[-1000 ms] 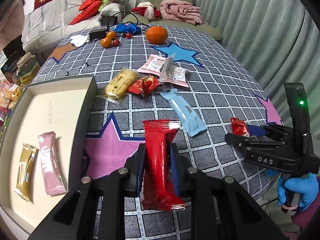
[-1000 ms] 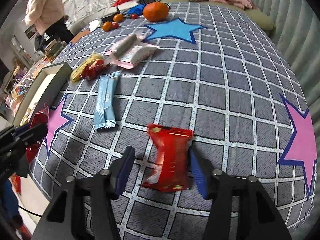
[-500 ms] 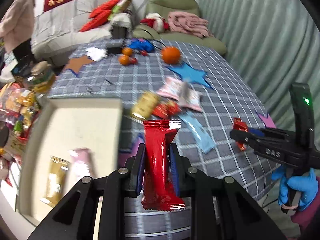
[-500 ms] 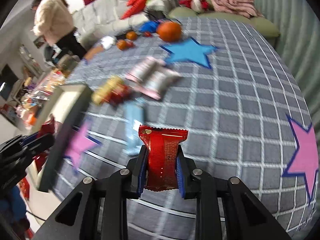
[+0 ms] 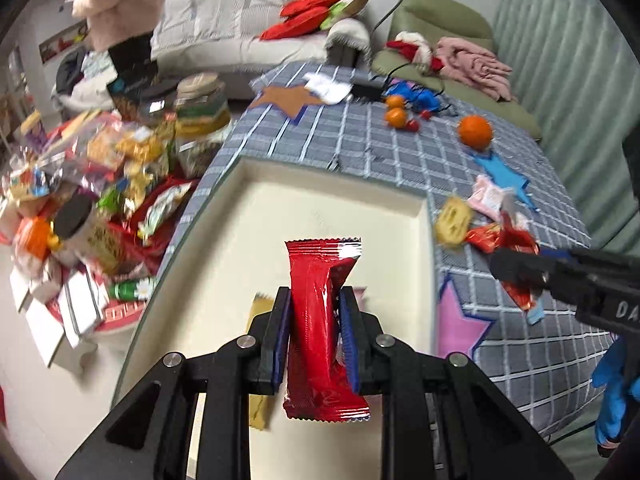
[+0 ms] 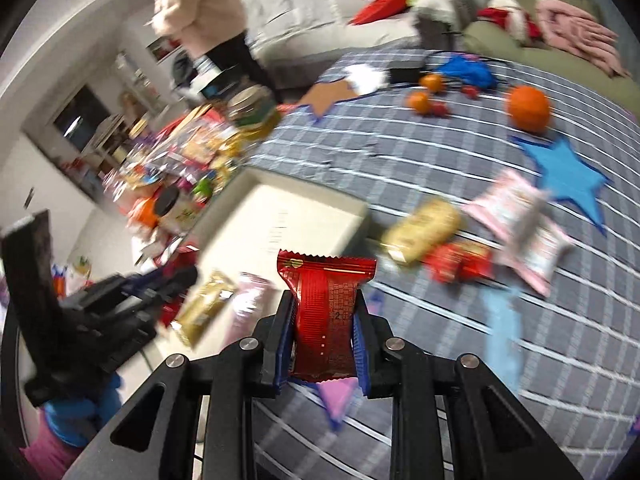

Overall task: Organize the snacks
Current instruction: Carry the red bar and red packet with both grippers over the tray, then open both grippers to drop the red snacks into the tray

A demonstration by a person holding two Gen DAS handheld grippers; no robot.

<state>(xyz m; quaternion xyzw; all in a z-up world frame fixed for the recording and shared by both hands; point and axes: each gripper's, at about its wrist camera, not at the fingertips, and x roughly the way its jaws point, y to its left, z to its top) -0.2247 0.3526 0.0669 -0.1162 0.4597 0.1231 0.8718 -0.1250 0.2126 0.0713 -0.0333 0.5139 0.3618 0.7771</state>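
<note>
My left gripper (image 5: 315, 300) is shut on a long red snack bar (image 5: 318, 272), held upright above the cream tray (image 5: 256, 216). A gold packet (image 5: 260, 308) lies in the tray under the fingers, and a pink packet (image 6: 250, 300) lies beside it. My right gripper (image 6: 323, 308) is shut on a small red packet (image 6: 326, 288), over the checked tablecloth just right of the tray's corner (image 6: 304, 208). In the left wrist view the right gripper (image 5: 516, 272) comes in from the right with that packet (image 5: 518, 240). The left gripper (image 6: 168, 284) shows at the left of the right wrist view.
A yellow packet (image 6: 424, 228), red packets (image 6: 460, 264), pink-white packets (image 6: 516, 212) and a light blue bar (image 6: 500, 328) lie on the cloth right of the tray. An orange (image 6: 528, 108) sits farther back. A heap of snacks (image 5: 100, 184) lies left of the table. A person (image 5: 116, 0) stands behind.
The right gripper shut on the small red packet and lifted it. Both grippers swung left, from the open tablecloth to the tray, each with its red snack.
</note>
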